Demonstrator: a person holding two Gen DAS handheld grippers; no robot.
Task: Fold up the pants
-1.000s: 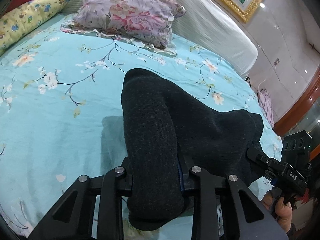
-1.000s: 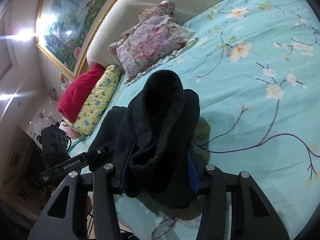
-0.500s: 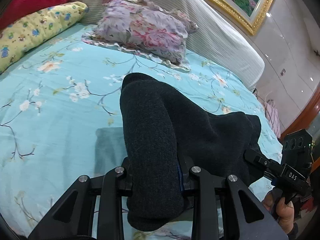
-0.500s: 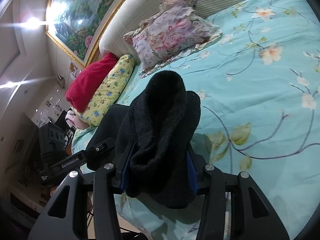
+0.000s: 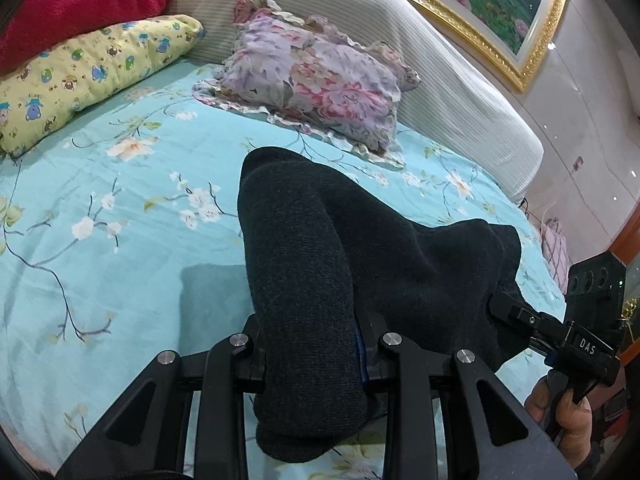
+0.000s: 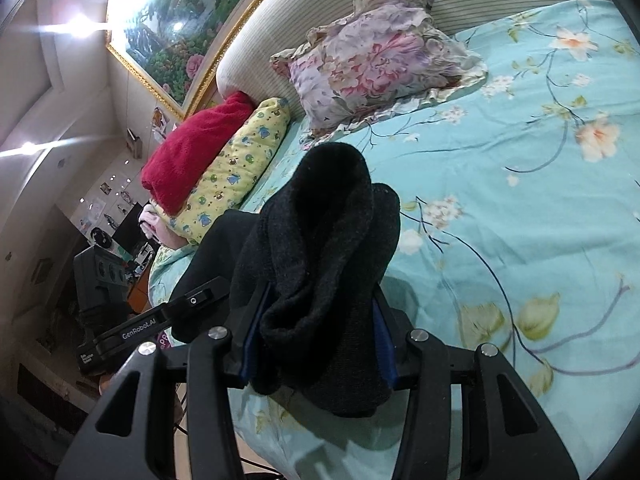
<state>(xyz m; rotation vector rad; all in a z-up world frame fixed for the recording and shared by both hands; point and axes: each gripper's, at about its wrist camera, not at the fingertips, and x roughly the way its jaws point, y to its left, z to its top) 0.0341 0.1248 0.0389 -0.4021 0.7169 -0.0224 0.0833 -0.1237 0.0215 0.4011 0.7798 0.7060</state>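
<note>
The dark charcoal knit pants [image 5: 360,264] hang between both grippers above the turquoise flowered bed sheet [image 5: 120,280]. My left gripper [image 5: 312,356] is shut on one bunched end of the pants, which bulges up over its fingers. My right gripper [image 6: 316,344] is shut on the other bunched end [image 6: 328,256]. The right gripper also shows at the right of the left wrist view [image 5: 560,332], and the left gripper shows at the left of the right wrist view [image 6: 160,320]. The fingertips of both are hidden by cloth.
A purple floral pillow [image 5: 320,84] lies against the striped headboard [image 5: 440,60]. A yellow patterned pillow [image 5: 88,80] and a red blanket [image 5: 72,4] lie at the bed's left. The bed edge runs near the right gripper, with room furniture beyond [image 6: 100,272].
Both grippers have moved with the pants up the bed toward the pillows and headboard. The pillows now sit lower and larger in both views. The grip on the pants is unchanged.
</note>
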